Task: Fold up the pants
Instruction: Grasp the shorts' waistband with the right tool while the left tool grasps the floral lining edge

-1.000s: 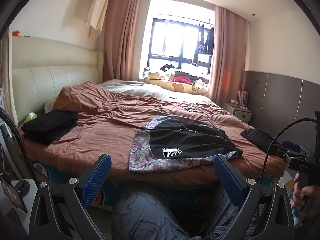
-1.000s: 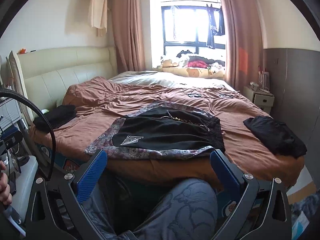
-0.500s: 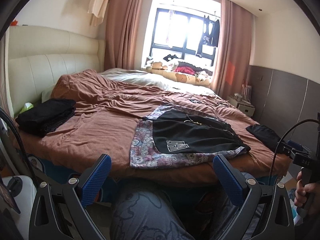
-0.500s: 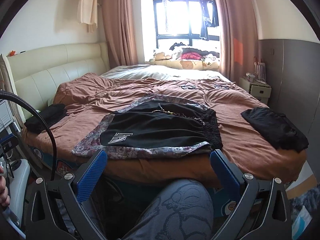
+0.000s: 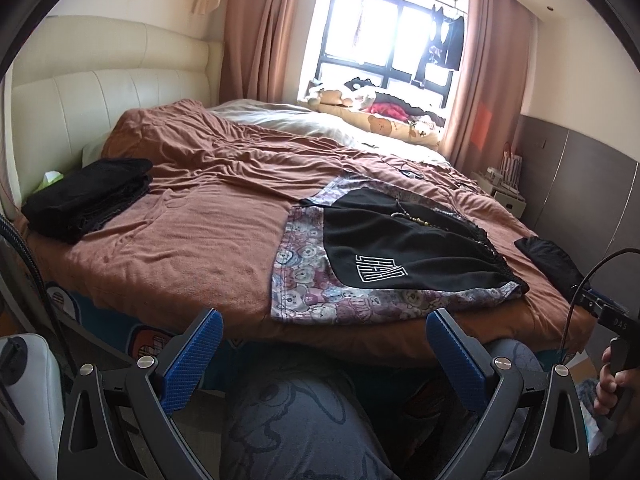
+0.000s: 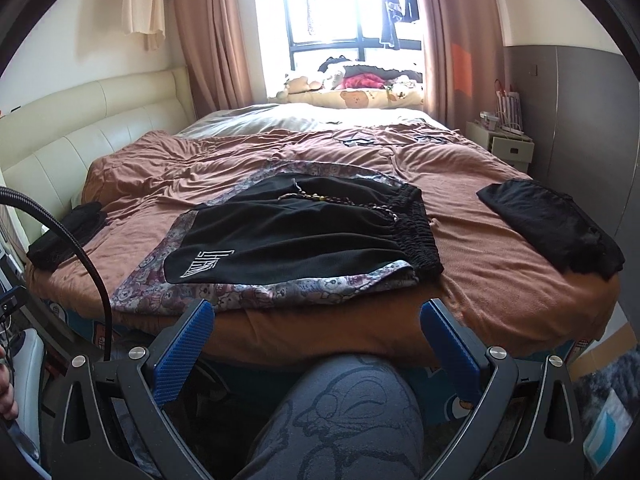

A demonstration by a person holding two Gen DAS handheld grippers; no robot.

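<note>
Shorts in black [image 5: 404, 240], with a white logo on one leg and a gathered waistband, lie flat on a bear-print cloth [image 5: 320, 300] near the front edge of the bed [image 5: 180, 248]; they are the likeliest pants to fold. Taking those shorts as the landmark and going left to right: well to their left, by the headboard, sits a folded black stack [image 5: 88, 196]; in front of them, off the bed, the left tongs [image 5: 322, 354] hang with the blue pads wide apart and nothing between them; further along, also in front of the shorts, the right tongs [image 6: 316, 342] are likewise spread and empty; to the shorts' right, well apart, lies another dark garment [image 6: 552, 232]. Nothing is gripped, so folding looks not yet begun. The main risk is a pinch that also catches the printed cloth underneath, dragging both and spoiling the fold. A beaded chain or cord [image 6: 344, 200] lying across the shorts could snag a pad or slide off. Gripping only one layer at the waistband may leave the fold skewed.
</note>
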